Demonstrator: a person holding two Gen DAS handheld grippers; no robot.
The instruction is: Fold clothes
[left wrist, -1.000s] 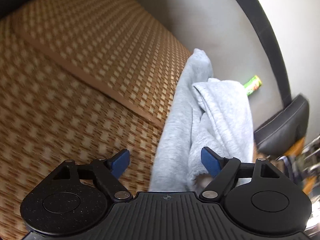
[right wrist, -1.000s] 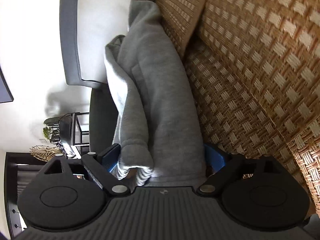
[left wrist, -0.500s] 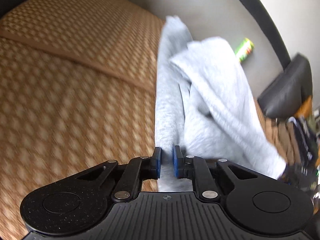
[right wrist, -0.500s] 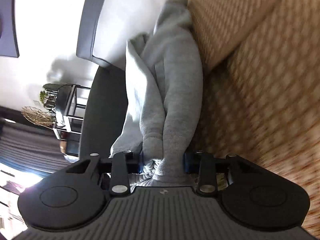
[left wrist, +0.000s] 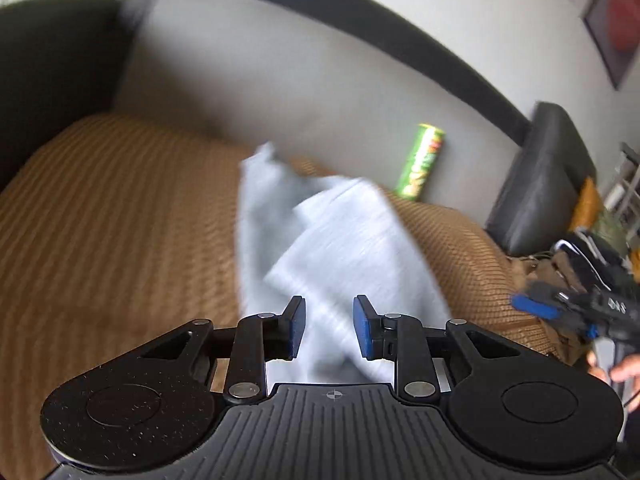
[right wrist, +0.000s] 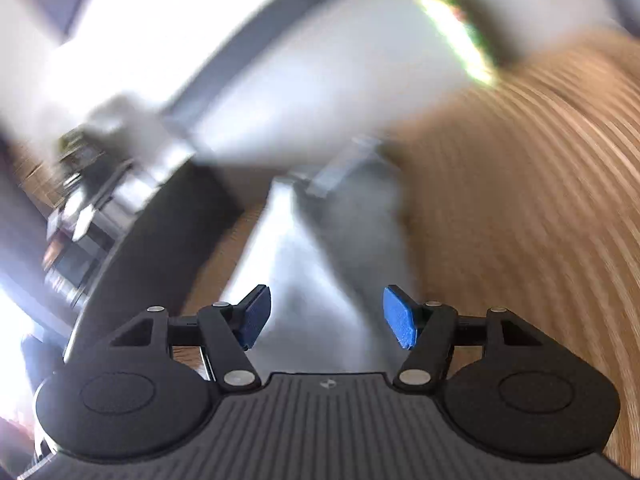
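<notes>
garment (left wrist: 336, 248): grey, bunched lengthwise on woven couch (left wrist: 112, 216), can (left wrist: 422, 162) behind | left gripper (left wrist: 329, 328): fingers parted, cloth seen between, grasp not evident | right gripper (right wrist: 325, 316): spread wide, nothing clamped | risk: bunched layers could be pinched unevenly, skewing fold

Light grey garment (left wrist: 340, 248); tan woven mat (left wrist: 120, 208); green can (left wrist: 422, 162); blue gripper pads (left wrist: 362, 326).
</notes>
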